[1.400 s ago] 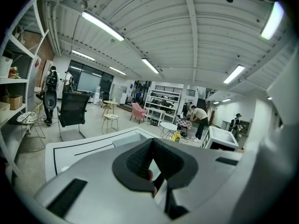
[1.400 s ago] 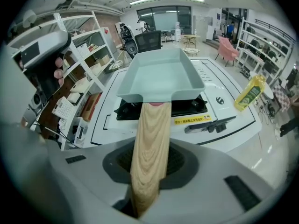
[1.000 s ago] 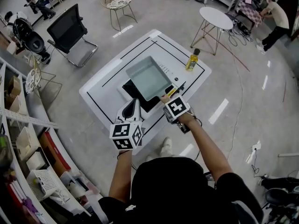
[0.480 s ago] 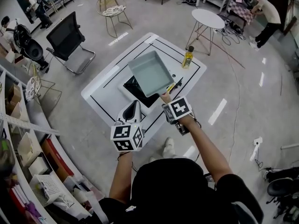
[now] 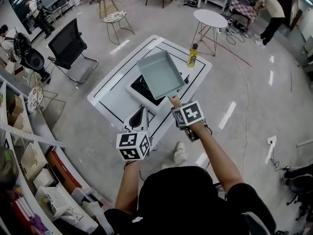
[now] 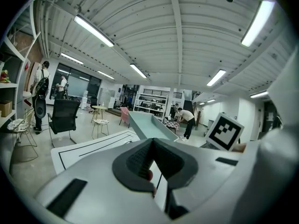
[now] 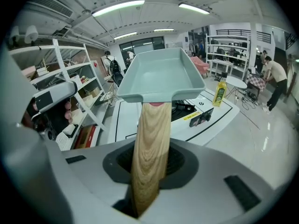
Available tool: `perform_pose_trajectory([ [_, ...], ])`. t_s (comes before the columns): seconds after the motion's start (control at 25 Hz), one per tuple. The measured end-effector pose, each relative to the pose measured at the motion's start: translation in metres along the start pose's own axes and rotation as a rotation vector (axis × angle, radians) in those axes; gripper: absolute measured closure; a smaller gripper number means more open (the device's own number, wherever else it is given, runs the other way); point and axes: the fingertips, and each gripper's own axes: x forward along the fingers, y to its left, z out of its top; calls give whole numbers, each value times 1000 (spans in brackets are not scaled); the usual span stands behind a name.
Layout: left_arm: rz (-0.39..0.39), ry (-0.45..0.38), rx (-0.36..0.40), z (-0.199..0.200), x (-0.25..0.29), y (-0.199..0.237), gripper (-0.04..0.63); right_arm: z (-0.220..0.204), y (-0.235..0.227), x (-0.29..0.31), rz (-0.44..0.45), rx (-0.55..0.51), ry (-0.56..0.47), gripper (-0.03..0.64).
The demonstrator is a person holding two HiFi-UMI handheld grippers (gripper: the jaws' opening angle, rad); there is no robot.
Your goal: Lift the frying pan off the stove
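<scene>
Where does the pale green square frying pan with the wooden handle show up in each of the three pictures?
Head view: the pale green square frying pan is upper centre, over the black stove, held by the right gripper.
Left gripper view: the pan is at centre, seen edge-on beyond the jaws.
Right gripper view: the pan is upper centre, its handle running down between the jaws.
Shared landmark: the white table with black lines.

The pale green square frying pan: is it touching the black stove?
Apart. The right gripper view shows the pale green frying pan raised, with the black stove lying clear below its base.
</scene>
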Motion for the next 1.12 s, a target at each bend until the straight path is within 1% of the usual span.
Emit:
perform_pose_trajectory([
  [0.12,-17,1,4,-4,-10,-3,584,-6,6,-9,-12,15,-14,546],
  [0.4,-56,-4,4,-10,-24,-14,584,-24,13,-25,-54,5,-21,546],
  [0.72,-91,-2,4,-10,-22,-35,584,-37,4,-43,-74,25,-17,546],
  [0.96,-99,-2,8,-14,-26,-53,584,-52,-1,-54,-74,47,-21,546],
  [1.12,-93,8,12,-20,-31,-67,584,-64,-2,-64,-51,67,-36,546],
])
